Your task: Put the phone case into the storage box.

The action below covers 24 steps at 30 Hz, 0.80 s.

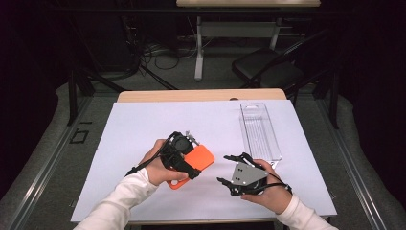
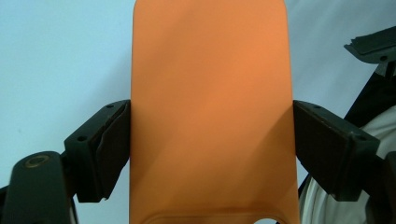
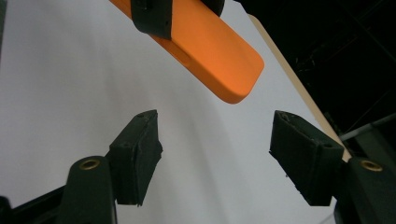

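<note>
Near the centre of the high view, the left gripper pinches an orange phone case across its width, holding it above the white table sheet. In the left gripper view the case runs up the middle, both pads pressed to its long edges. The right gripper, lower right of the case, has its jaws spread with nothing between them; in its own view the case sits at upper centre, apart. A clear plastic tray lies at right.

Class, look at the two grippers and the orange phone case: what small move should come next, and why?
Probably bring the right gripper toward the free end of the orange phone case. The left gripper already clamps the case by its sides, while the right gripper's jaws stand open with nothing between them, just short of the case.
</note>
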Tool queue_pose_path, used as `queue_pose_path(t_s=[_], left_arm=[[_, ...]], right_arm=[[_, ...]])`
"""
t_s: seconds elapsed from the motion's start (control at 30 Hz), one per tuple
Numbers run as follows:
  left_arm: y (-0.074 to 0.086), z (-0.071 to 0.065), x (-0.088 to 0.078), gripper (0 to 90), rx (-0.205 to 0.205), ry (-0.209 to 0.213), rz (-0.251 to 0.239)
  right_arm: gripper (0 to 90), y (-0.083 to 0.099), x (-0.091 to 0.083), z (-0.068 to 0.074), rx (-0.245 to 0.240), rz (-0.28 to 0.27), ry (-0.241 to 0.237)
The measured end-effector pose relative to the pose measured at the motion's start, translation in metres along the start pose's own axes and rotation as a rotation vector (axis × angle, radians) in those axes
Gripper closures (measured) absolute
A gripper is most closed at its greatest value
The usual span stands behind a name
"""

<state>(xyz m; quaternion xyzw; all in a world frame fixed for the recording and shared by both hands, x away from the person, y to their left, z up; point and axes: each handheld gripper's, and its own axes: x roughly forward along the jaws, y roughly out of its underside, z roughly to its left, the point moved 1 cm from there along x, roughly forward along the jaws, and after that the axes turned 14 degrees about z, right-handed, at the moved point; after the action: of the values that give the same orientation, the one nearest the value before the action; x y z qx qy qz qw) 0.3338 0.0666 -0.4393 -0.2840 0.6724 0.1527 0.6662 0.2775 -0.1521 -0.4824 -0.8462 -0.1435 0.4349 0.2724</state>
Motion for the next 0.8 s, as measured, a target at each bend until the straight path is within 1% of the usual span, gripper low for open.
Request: queue_pose_path(t_s=[0.1,0.13,0.17,0.23,0.3,0.33,0.37,0.4,0.43,0.47,0.5,0.53,0.57,0.63,0.67,0.7,0.73,0.77,0.8], left_arm=[[-0.001,-0.001,0.001,15.9,0.000,0.003,0.003],[-0.001,-0.001,0.001,16.0,0.000,0.003,0.003],[-0.002,-0.001,0.002,16.0,0.006,0.005,0.005],[-0.003,-0.002,0.002,16.0,0.000,0.012,0.006],[-0.004,-0.002,0.002,15.9,0.010,0.013,0.006],[-0.005,-0.003,0.003,15.9,0.011,0.016,0.008],[-0.005,-0.003,0.003,15.9,0.011,0.016,0.008],[-0.006,-0.003,0.003,16.0,0.017,0.020,0.012],[-0.007,-0.004,0.003,15.9,0.013,0.024,0.010],[-0.007,-0.004,0.003,16.0,0.013,0.026,0.010],[-0.007,-0.004,0.003,15.9,0.013,0.026,0.010],[-0.008,-0.005,0.004,15.9,0.017,0.024,0.013],[-0.008,-0.005,0.004,15.9,0.019,0.026,0.011],[-0.008,-0.005,0.003,15.9,0.021,0.028,0.014],[-0.009,-0.005,0.003,15.9,0.021,0.031,0.013],[-0.009,-0.005,0.003,16.0,0.018,0.037,0.010],[-0.009,-0.005,0.003,16.0,0.019,0.039,0.010],[-0.009,-0.005,0.003,16.0,0.019,0.039,0.010],[-0.010,-0.005,0.003,16.0,0.025,0.039,0.015]], right_arm=[[32.6,-0.002,0.000,0.002,-0.057,0.002,0.032],[32.6,-0.002,0.000,0.002,-0.057,0.002,0.032],[33.2,-0.002,0.000,0.003,-0.095,0.014,0.054],[34.3,-0.002,0.000,0.003,-0.124,0.030,0.073],[35.3,-0.002,0.001,0.004,-0.156,0.040,0.094],[35.6,-0.002,0.001,0.006,-0.161,0.053,0.101],[35.6,-0.003,0.002,0.005,-0.194,0.052,0.116],[35.9,-0.003,0.003,0.006,-0.228,0.061,0.136],[36.0,-0.003,0.002,0.006,-0.247,0.071,0.150],[36.0,-0.002,0.004,0.008,-0.264,0.062,0.164],[36.0,-0.002,0.004,0.008,-0.264,0.062,0.164],[36.6,-0.003,0.005,0.010,-0.322,0.074,0.202],[36.7,-0.003,0.005,0.010,-0.353,0.075,0.212],[37.3,-0.003,0.006,0.011,-0.391,0.080,0.231],[37.5,-0.003,0.006,0.013,-0.399,0.094,0.235],[37.5,-0.003,0.006,0.013,-0.409,0.096,0.242],[37.7,-0.004,0.007,0.012,-0.443,0.078,0.254],[37.7,-0.004,0.007,0.012,-0.443,0.078,0.254],[38.6,-0.003,0.007,0.014,-0.462,0.083,0.257]])
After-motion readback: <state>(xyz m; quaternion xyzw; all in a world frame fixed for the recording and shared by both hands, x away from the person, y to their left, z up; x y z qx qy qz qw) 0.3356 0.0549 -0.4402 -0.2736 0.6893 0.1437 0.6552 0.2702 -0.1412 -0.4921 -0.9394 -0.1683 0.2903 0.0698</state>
